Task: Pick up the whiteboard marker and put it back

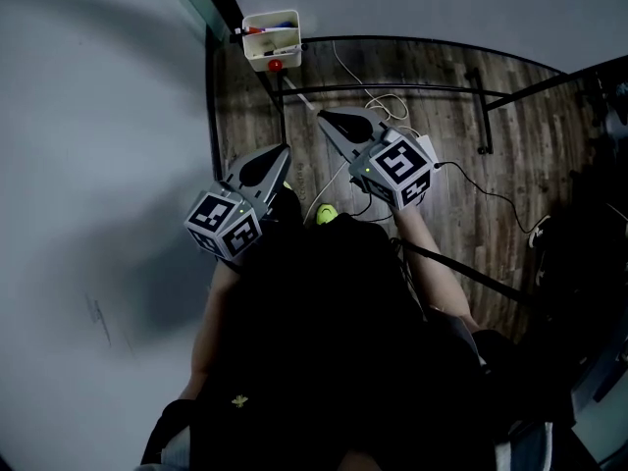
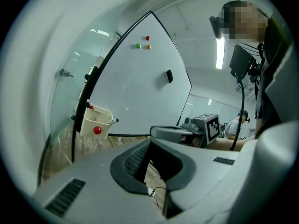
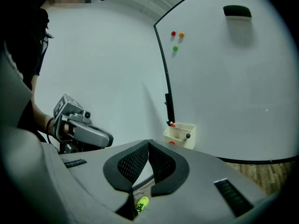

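Observation:
A cream tray (image 1: 270,39) hangs at the whiteboard's lower edge and holds whiteboard markers, with a red magnet (image 1: 276,64) on its front. In the right gripper view a black-capped marker (image 3: 188,136) sticks out of the tray (image 3: 180,135). The left gripper view shows the same tray (image 2: 96,122) with a marker tip (image 2: 113,121) at its right rim. My left gripper (image 1: 280,152) (image 2: 150,143) is shut and empty, well short of the tray. My right gripper (image 1: 322,116) (image 3: 149,143), beside it and nearer the tray, is also shut with nothing held.
The whiteboard (image 2: 140,87) carries a black eraser (image 3: 237,11) and three small magnets (image 3: 176,36). Its black stand frame (image 1: 392,86) and loose cables (image 1: 383,106) lie on the wood floor. A yellow-green object (image 1: 325,214) sits by my feet. Another person (image 2: 233,125) sits far off.

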Tool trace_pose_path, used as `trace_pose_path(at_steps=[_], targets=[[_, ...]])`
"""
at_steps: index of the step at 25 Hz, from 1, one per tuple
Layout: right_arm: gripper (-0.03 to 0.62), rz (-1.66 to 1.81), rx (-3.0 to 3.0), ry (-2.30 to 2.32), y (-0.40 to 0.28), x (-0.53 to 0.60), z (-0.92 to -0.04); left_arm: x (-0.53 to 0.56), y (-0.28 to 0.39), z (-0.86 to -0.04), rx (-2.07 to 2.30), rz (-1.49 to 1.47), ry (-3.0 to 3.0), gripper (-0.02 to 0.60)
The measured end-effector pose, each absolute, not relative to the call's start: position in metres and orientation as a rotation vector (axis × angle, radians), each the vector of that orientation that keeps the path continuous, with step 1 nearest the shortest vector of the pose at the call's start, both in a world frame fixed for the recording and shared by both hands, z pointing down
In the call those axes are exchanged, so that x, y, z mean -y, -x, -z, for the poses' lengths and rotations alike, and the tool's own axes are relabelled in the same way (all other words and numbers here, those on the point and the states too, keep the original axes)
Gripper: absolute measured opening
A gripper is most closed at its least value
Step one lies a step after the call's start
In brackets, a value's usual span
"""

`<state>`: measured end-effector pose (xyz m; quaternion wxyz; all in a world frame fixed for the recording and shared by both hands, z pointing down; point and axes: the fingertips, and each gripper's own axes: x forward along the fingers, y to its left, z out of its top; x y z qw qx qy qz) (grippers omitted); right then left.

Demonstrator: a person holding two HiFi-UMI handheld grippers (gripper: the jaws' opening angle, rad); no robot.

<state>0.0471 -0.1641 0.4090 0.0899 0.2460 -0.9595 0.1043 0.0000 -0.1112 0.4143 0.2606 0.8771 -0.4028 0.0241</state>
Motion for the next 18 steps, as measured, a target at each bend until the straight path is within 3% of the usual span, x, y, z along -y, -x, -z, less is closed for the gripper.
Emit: trace_pose_path(at_steps=[18], targets=[[0.094, -0.324, 2.785, -0.888, -0.014, 0.269, -0.426, 0.193, 0.048, -0.417, 0.985, -0.127, -2.406, 0.032]])
